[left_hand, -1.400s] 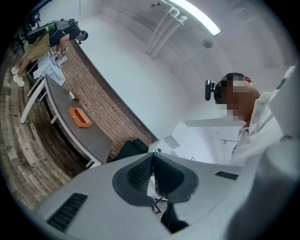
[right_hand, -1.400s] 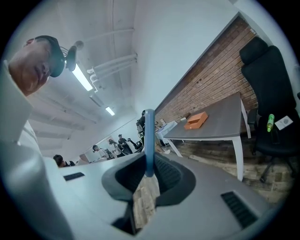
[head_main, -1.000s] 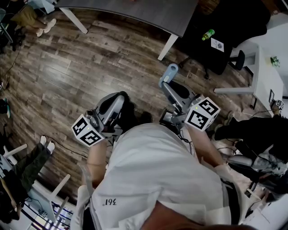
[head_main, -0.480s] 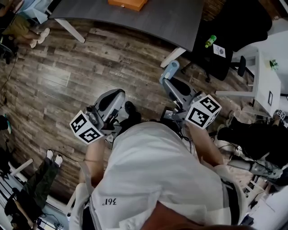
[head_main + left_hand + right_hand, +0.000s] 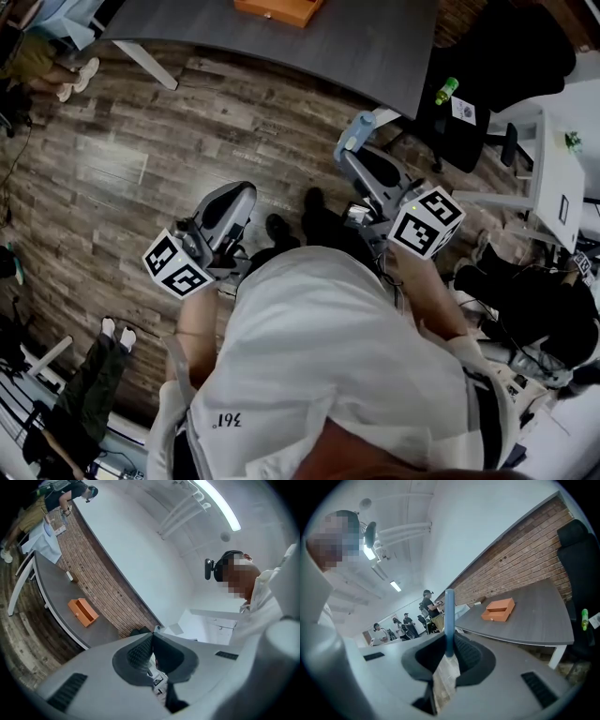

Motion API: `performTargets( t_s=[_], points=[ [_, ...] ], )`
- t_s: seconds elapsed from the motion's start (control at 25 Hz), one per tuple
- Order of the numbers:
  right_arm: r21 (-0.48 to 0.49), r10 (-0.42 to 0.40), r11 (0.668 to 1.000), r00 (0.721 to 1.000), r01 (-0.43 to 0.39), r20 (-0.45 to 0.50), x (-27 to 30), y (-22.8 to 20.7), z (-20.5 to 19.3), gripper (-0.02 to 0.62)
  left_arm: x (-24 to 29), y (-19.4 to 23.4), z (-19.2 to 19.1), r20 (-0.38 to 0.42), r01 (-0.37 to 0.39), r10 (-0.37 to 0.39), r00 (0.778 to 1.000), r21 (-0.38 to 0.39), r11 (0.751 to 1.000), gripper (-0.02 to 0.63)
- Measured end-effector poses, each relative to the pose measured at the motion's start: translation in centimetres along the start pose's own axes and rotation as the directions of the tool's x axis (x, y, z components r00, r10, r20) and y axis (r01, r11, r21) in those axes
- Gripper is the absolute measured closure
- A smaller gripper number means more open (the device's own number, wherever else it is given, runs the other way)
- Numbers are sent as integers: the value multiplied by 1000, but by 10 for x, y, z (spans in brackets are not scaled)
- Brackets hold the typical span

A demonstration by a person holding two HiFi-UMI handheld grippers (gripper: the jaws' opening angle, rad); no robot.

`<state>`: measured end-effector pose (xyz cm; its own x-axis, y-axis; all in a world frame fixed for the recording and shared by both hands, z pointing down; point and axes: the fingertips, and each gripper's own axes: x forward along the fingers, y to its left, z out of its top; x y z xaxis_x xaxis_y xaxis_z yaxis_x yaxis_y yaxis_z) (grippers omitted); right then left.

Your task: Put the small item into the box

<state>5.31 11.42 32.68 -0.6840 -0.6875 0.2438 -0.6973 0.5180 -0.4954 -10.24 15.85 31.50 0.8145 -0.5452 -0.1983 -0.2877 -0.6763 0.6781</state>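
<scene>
The small blue item (image 5: 449, 620) is clenched in the right tongs (image 5: 449, 643), its long axis jutting out past their tips. The orange box (image 5: 499, 610) is seen open on the counter (image 5: 543, 616), well ahead of them. The left tongs (image 5: 152, 637) are closed on nothing.

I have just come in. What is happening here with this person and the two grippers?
A person stands on the wooden floor with a gripper in each hand. The right gripper holds a thin blue item upright between its jaws. The left gripper is shut and empty. The orange box sits on the grey table ahead, apart from both grippers, so the item is not yet in it.
</scene>
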Motion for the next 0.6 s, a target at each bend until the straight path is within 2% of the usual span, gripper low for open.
performTargets(
  t_s=[0.32, 0.6],
  points=[
    [-2, 59, 998, 998, -59, -30, 55, -41, 22, 526, 22, 45, 20, 20, -70, 70, 997, 14, 997, 598],
    [-26, 130, 991, 989, -132, -76, 112, -93, 70, 526, 90, 87, 63, 53, -117, 115, 992, 47, 992, 598]
  ],
)
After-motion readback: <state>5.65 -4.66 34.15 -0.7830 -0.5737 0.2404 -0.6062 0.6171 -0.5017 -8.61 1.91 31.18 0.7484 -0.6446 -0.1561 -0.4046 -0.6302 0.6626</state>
